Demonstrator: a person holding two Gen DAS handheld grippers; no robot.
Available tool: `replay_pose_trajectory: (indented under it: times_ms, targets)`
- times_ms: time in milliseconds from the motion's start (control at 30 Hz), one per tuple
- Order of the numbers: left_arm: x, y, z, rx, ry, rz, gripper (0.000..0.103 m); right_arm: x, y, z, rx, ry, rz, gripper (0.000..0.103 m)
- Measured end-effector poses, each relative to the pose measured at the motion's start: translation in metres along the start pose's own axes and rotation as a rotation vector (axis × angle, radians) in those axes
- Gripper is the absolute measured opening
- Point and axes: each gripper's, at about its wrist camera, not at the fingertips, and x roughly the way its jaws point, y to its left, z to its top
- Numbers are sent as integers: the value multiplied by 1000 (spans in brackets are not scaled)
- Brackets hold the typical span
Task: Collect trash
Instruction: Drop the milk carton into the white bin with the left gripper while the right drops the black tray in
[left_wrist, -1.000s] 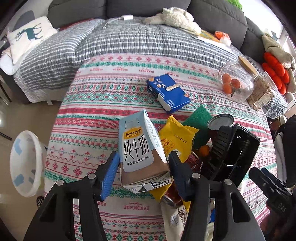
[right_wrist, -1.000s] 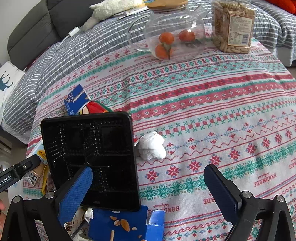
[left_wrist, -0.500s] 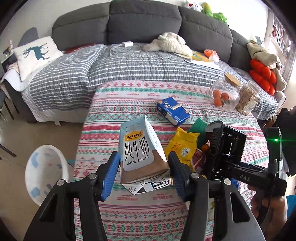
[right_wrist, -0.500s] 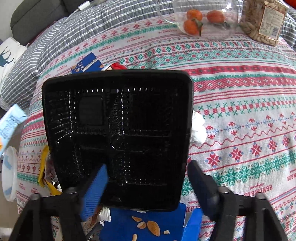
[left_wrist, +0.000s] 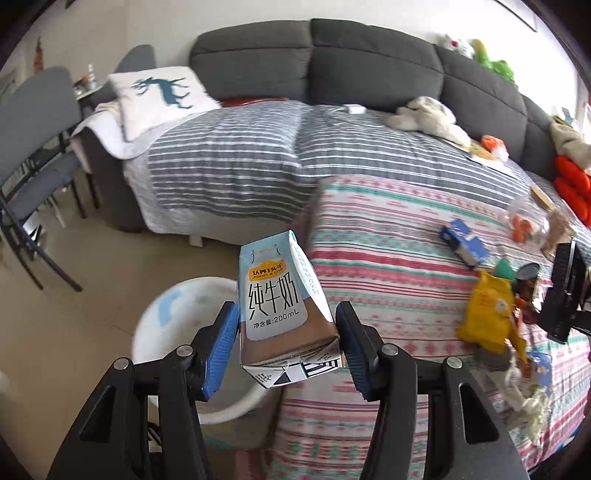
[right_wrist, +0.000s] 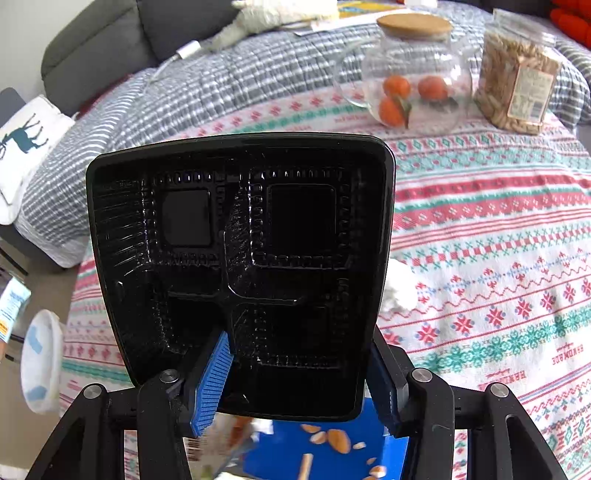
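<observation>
My left gripper (left_wrist: 286, 345) is shut on a blue and brown milk carton (left_wrist: 280, 302) and holds it in the air beside the table's left edge, above the white trash bin (left_wrist: 177, 332) on the floor. My right gripper (right_wrist: 299, 373) is shut on a black plastic food tray (right_wrist: 240, 266), held upright above the patterned tablecloth (right_wrist: 498, 258). A white crumpled tissue (right_wrist: 400, 288) peeks out behind the tray's right edge. The bin also shows in the right wrist view (right_wrist: 38, 369).
On the table lie a blue box (left_wrist: 465, 245), a yellow snack bag (left_wrist: 487, 317), a can (left_wrist: 526, 273) and crumpled wrappers (left_wrist: 528, 391). A glass jar of oranges (right_wrist: 410, 81) and a jar of snacks (right_wrist: 517, 77) stand at the far side. A sofa (left_wrist: 332, 92) lies beyond.
My left gripper has swung left with the milk carton, from over the table to over the bin. My right gripper has closed on the black tray and lifted it.
</observation>
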Motion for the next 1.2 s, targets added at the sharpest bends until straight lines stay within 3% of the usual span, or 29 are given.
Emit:
replay_pose_trajectory:
  times_ms: [267,433,500,567,633,867,1200]
  targets:
    - [25,58,-8,-38,36,68,57,2,45,-9,-30,14,77,59]
    - [38,75,-11,-46,59,8,61,0,87,-15,-128,16,65,59]
    - [41,79,-12,-60,93,7,77,4,102,-15,-154,29,71,60]
    - [31,83,-16,-67,67,51,97,11,118,-17,-168,46,84,60]
    - [23,88,-20,-58,64,102,102,19,136,-16,-183,64,98,60]
    - [13,128,-47,-72,128,204,103,58,215,-26,-270,150,144,61]
    - [1,176,-77,-108,185,207,103,120,316,-55,-348,282,192,61]
